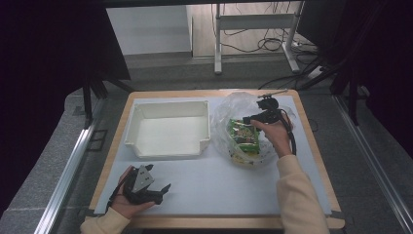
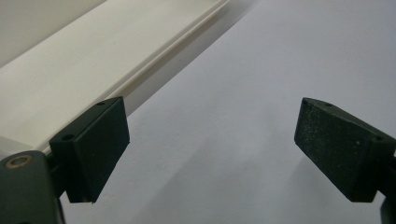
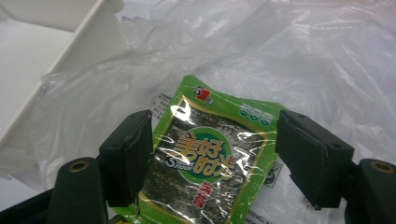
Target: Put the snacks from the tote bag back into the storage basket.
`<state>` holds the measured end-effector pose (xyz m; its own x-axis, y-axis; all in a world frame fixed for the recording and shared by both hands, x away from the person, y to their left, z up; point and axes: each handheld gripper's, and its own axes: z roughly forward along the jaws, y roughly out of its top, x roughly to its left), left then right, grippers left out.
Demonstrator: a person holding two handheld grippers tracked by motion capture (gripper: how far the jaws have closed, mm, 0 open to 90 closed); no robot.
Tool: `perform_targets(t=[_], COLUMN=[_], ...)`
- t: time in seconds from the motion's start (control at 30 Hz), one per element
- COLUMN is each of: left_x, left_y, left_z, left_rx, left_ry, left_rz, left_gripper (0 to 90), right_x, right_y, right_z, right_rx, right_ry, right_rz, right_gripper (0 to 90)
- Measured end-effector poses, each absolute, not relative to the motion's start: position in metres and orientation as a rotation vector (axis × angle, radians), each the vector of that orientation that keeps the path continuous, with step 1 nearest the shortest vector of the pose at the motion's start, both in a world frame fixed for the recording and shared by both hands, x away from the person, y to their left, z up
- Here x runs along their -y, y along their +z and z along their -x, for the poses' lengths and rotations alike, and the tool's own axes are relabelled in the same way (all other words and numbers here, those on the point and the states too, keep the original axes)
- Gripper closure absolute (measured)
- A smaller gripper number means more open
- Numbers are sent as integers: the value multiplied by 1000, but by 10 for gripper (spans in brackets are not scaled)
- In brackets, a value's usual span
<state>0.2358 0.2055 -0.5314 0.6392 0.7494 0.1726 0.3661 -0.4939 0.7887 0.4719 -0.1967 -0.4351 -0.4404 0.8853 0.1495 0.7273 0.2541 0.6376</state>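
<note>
Right claw (image 3: 215, 158) open astride the green snack packet (image 3: 210, 158) in the clear plastic bag (image 3: 303, 70); pad contact looks absent, hard to confirm. Left claw (image 2: 212, 149) open, empty, over the worktop (image 2: 243, 93) beside the white bin (image 2: 93, 51).

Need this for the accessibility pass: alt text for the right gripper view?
A green snack packet with a round logo lies between the open black jaws of the right gripper, one jaw at each side edge. It rests inside a crumpled clear plastic bag; the corner of a white tray shows at upper left.
</note>
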Motion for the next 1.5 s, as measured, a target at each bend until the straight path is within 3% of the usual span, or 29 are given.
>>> perform_targets(t=[0.4, 0.9, 1.3, 1.5], left_x=[-205, -205, -204, -204], left_y=[-531, -531, -532, -532], left_z=[-235, -235, -235, -235], left_rx=[-864, -863, -858, -859], left_ry=[659, 661, 658, 658], left_rz=[-2116, -2115, -2122, -2120], left_gripper=[102, 102, 102, 102], right_x=[204, 208, 210, 208], right_y=[-451, -464, -476, -479], right_z=[-481, -482, -486, -488], right_rx=[-2292, -2323, -2306, -2326], right_ry=[887, 805, 744, 720], right_rz=[-1556, -1601, -1676, -1694], right_gripper=[330, 487, 514, 594])
